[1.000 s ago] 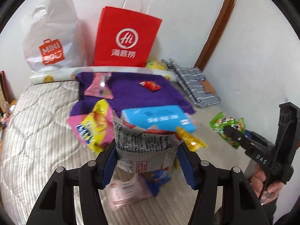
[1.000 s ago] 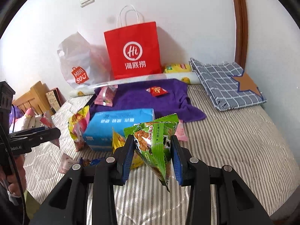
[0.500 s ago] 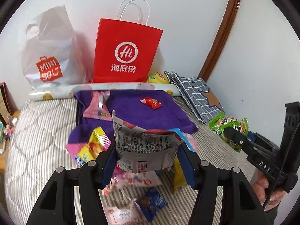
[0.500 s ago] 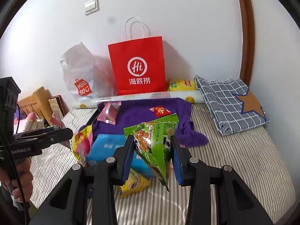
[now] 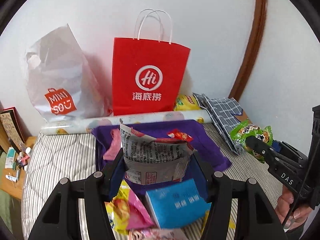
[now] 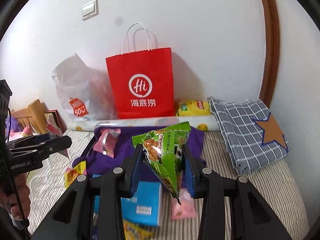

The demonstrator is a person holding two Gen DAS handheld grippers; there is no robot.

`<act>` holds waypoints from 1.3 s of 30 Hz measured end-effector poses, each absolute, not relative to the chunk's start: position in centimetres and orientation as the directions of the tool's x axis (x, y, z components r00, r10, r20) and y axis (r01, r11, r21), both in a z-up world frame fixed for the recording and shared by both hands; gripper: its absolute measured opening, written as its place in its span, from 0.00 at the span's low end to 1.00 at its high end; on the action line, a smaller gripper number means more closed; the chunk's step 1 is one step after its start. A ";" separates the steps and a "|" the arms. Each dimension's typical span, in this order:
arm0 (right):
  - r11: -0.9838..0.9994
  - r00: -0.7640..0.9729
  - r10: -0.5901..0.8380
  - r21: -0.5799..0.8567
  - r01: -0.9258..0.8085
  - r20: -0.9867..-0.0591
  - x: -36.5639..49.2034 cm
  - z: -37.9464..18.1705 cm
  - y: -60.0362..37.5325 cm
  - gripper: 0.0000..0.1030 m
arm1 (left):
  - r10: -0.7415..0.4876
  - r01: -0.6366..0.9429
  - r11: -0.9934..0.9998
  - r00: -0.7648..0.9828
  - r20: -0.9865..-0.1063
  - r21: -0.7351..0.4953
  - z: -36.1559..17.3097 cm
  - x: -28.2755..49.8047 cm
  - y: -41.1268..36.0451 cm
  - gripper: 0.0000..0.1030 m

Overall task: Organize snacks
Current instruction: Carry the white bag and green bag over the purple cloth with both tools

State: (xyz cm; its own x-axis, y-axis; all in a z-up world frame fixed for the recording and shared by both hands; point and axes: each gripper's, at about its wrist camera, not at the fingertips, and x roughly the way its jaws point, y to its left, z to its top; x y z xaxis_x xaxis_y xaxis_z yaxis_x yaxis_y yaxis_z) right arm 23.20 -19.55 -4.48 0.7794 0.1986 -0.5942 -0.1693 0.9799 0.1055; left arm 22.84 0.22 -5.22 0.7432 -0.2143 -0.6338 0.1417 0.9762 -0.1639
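My left gripper [image 5: 157, 160] is shut on a silver snack packet with red trim [image 5: 154, 156], held up over the bed. My right gripper [image 6: 163, 156] is shut on a green triangular snack bag [image 6: 166, 156]; the same green bag [image 5: 250, 135] shows at the right of the left wrist view. A red paper bag with white handles [image 5: 148, 80] [image 6: 142, 88] stands against the wall straight ahead. Below the grippers lie a blue box [image 5: 176, 202] [image 6: 144, 202], a yellow and pink packet [image 5: 128, 210] and a pink packet [image 6: 183, 208]. A small red packet [image 5: 179, 135] rests on the purple towel [image 5: 208, 146].
A white plastic shopping bag [image 5: 58, 82] leans left of the red bag. A rolled mat [image 5: 84, 124] runs along the wall, a yellow pack [image 6: 193, 108] behind it. A folded checked cloth with a star [image 6: 252, 132] lies at right. A wooden bedside table [image 5: 14, 160] stands left of the striped bed.
Both grippers have risen and moved toward the wall, each keeping its packet. The red bag looms larger and the loose snacks have slid down toward the bottom of both views.
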 end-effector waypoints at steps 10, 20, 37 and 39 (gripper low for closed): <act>0.976 0.778 0.215 0.113 -0.184 -0.590 28.6 -5.3 -19.3 0.37 | -0.121 0.075 0.993 0.724 -0.680 -0.096 -7.3 27.4 0.9 0.57; 0.969 0.727 0.245 0.140 -0.204 -0.641 33.4 -9.5 -19.6 0.37 | -0.095 0.023 0.994 0.687 -0.721 -0.109 -10.7 30.9 2.7 0.57; 0.965 0.635 0.257 0.165 -0.202 -0.728 34.6 -14.6 -20.5 0.37 | -0.133 -0.016 0.984 0.596 -0.792 -0.177 -15.2 31.4 4.7 0.57; 0.967 0.627 0.253 0.167 -0.193 -0.737 34.9 -14.9 -20.6 0.37 | -0.127 -0.018 0.985 0.598 -0.791 -0.172 -15.3 31.3 4.7 0.57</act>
